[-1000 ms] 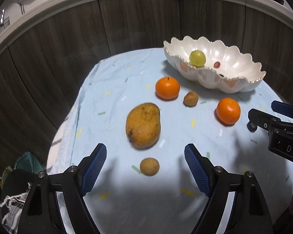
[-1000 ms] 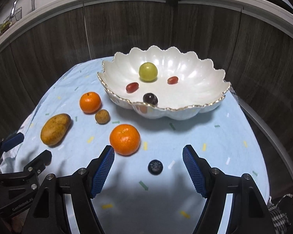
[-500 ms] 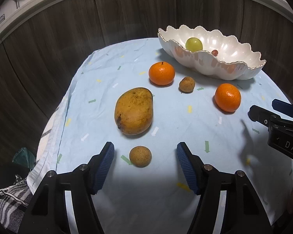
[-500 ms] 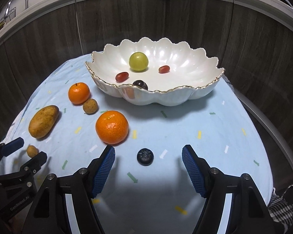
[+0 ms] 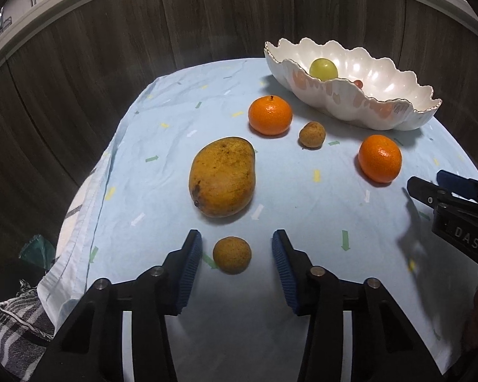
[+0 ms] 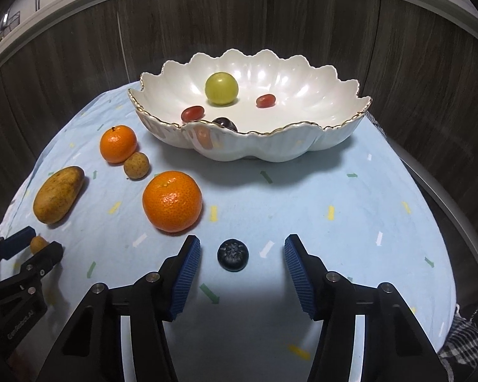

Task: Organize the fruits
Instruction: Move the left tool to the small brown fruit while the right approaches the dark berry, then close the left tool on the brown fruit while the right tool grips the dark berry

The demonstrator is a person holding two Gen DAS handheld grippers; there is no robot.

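A small brown round fruit (image 5: 232,254) lies on the pale blue cloth between the blue pads of my left gripper (image 5: 236,256); the jaws are closing and clear gaps remain on both sides. A dark blueberry (image 6: 233,254) lies between the pads of my right gripper (image 6: 242,256), whose jaws are also closing without touching it. A mango (image 5: 222,181), two oranges (image 5: 270,115) (image 5: 380,158) and another small brown fruit (image 5: 312,134) rest on the cloth. The white scalloped bowl (image 6: 331,137) holds a green fruit (image 6: 221,88), two red grapes and a dark one.
The cloth-covered round table (image 6: 350,197) ends close on the left and right. Dark wood panels curve behind it. My right gripper's fingers (image 5: 430,191) show at the left wrist view's right edge. A striped cloth (image 5: 12,328) hangs low on the left.
Both grippers' jaws have narrowed around their fruits. The right gripper has sunk slightly toward the blueberry, and the left view has edged closer to the small brown fruit.
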